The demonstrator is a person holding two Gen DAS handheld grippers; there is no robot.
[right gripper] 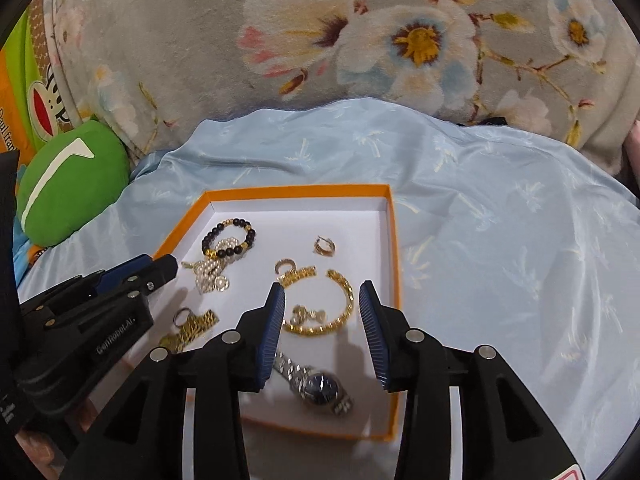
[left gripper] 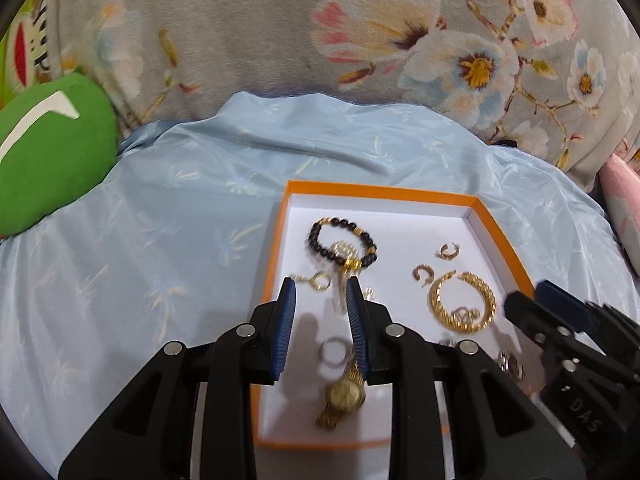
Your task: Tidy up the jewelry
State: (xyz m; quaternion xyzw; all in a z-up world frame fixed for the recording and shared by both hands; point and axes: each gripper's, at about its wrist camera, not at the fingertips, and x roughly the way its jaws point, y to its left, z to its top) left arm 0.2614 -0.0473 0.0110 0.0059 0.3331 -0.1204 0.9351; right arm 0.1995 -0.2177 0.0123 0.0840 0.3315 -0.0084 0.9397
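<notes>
An orange tray [left gripper: 380, 191] with a white floor lies on light blue cloth and holds the jewelry. In it are a black bead bracelet [left gripper: 342, 246], a gold chain bangle [left gripper: 462, 302], two small gold earrings [left gripper: 448, 251], a silver ring [left gripper: 334, 352] and a gold watch [left gripper: 346, 394]. My left gripper [left gripper: 320, 296] hovers open over the tray's left half, with nothing pressed between its pads. My right gripper [right gripper: 322, 298] stands open above the gold bangle [right gripper: 320, 304]. Under it lies a silver watch with a blue dial [right gripper: 320, 390]. A pearl piece [right gripper: 210, 274] lies beside the bead bracelet [right gripper: 228, 238].
A green cushion [left gripper: 48, 152] sits at the left on the blue cloth [left gripper: 160, 220]. A grey floral blanket [left gripper: 280, 40] rises behind the tray. Something pink [left gripper: 624, 208] shows at the right edge. The two grippers stand close side by side over the tray.
</notes>
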